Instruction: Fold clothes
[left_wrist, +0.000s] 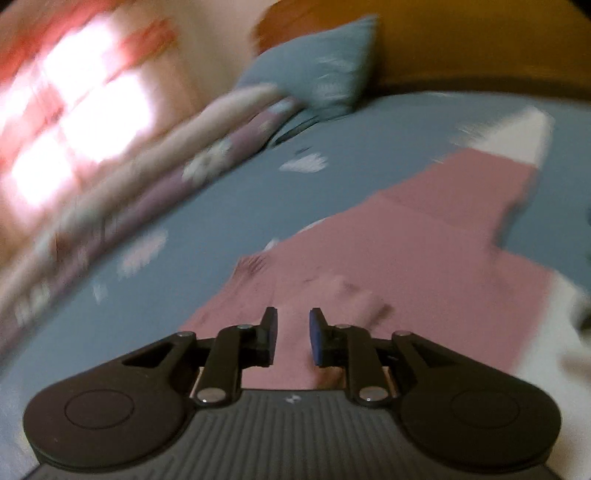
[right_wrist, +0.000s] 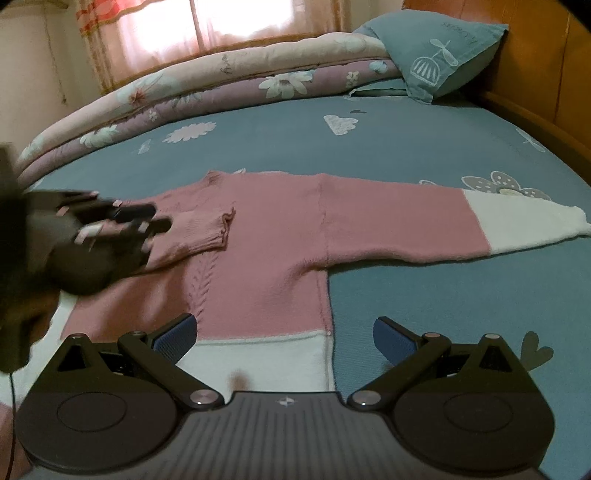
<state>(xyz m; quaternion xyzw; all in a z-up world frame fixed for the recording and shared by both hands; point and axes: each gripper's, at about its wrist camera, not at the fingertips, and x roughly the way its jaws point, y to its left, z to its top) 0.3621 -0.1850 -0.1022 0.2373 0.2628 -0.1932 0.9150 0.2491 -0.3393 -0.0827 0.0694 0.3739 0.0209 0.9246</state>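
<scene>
Left wrist view shows the left gripper (left_wrist: 293, 338) with its jaws a little apart and nothing between the pads; the pink knit lies under them, not pinched. No earlier picture is given, so I say only that the fingers stand slightly separated above the cloth. The sweater (right_wrist: 273, 236) lies flat on the blue bedsheet (right_wrist: 424, 295), its one sleeve already folded across the chest, the cuff (right_wrist: 221, 230) resting on the body. I judge that the step in hand is letting go of this folded sleeve; to do it well, the left gripper should draw away without catching the knit, so the sleeve stays flat. The right gripper (right_wrist: 284, 338) waits with jaws wide apart over the white hem, gripping nothing. The right wrist view shows what the left cannot: the whole garment, the other sleeve (right_wrist: 443, 225) stretched out with its white end, and the left gripper beside the folded sleeve. The left view is strongly blurred, so contact with the fabric is perhaps uncertain there.
</scene>
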